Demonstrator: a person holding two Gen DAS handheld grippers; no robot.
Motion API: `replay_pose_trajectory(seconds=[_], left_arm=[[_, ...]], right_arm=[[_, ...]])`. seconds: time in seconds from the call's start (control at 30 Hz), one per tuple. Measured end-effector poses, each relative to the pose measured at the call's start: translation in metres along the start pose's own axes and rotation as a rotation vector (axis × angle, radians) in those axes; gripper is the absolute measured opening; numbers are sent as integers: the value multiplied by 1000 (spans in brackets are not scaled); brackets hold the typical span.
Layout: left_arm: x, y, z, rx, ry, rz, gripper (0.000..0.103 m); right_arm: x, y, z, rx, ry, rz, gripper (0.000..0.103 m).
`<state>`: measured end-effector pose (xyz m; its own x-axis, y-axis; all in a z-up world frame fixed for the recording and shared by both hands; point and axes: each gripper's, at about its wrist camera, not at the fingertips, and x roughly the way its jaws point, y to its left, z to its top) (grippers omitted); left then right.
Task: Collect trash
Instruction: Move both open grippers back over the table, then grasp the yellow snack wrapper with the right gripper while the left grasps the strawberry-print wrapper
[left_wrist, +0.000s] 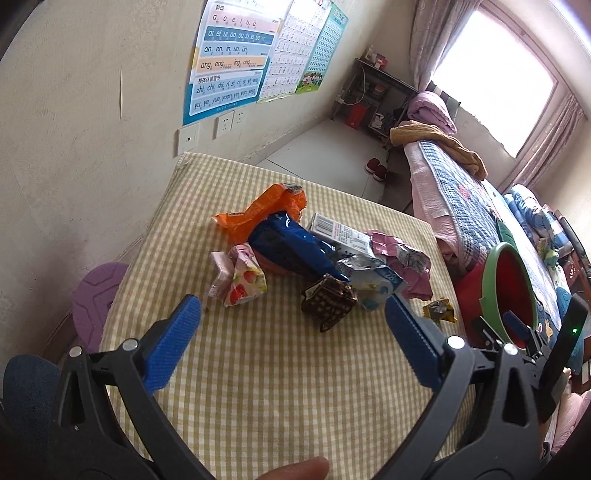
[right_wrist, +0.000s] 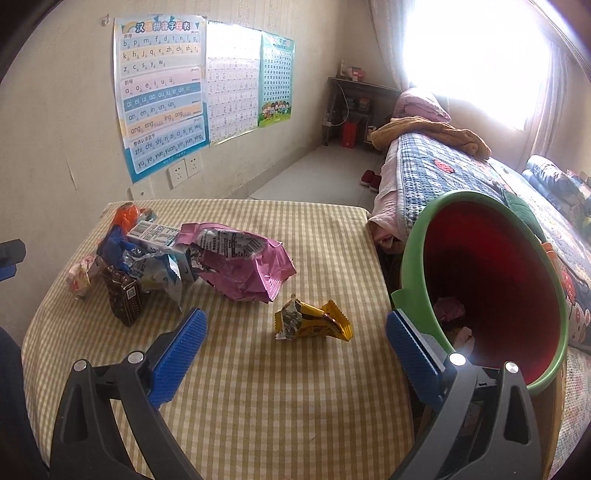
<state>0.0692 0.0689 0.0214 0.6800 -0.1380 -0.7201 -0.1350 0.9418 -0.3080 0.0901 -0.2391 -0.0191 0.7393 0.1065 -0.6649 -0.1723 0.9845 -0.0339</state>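
Snack wrappers lie heaped on a yellow checked tablecloth (left_wrist: 258, 369): an orange bag (left_wrist: 258, 210), a blue bag (left_wrist: 291, 243), a strawberry-print pack (left_wrist: 245, 282), a brown carton (left_wrist: 328, 301), a white box (left_wrist: 341, 234) and a pink foil bag (right_wrist: 240, 264). A small gold wrapper (right_wrist: 312, 321) lies apart, near the table's right edge. My left gripper (left_wrist: 293, 314) hovers open just short of the brown carton. My right gripper (right_wrist: 295, 326) is open with the gold wrapper between its tips. A red bin with a green rim (right_wrist: 491, 288) stands beside the table and holds some trash.
A bed (right_wrist: 461, 177) with a blue quilt runs along the right behind the bin. A purple stool (left_wrist: 94, 299) sits at the table's left side. Posters (right_wrist: 162, 92) hang on the wall behind the table. A fingertip (left_wrist: 295, 469) shows at the bottom of the left wrist view.
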Motion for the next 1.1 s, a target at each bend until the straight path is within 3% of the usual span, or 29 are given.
replay_pose_trajectory(seconds=[0.5, 0.87, 1.1], left_arm=[[45, 16, -1, -18, 96, 52, 97], [85, 33, 2, -32, 150, 63, 97], [102, 43, 0, -42, 169, 69, 97]], right_arm=[[40, -7, -1, 76, 117, 53, 94], [81, -21, -3, 119, 210, 19, 93], [101, -22, -2, 118, 247, 15, 86]])
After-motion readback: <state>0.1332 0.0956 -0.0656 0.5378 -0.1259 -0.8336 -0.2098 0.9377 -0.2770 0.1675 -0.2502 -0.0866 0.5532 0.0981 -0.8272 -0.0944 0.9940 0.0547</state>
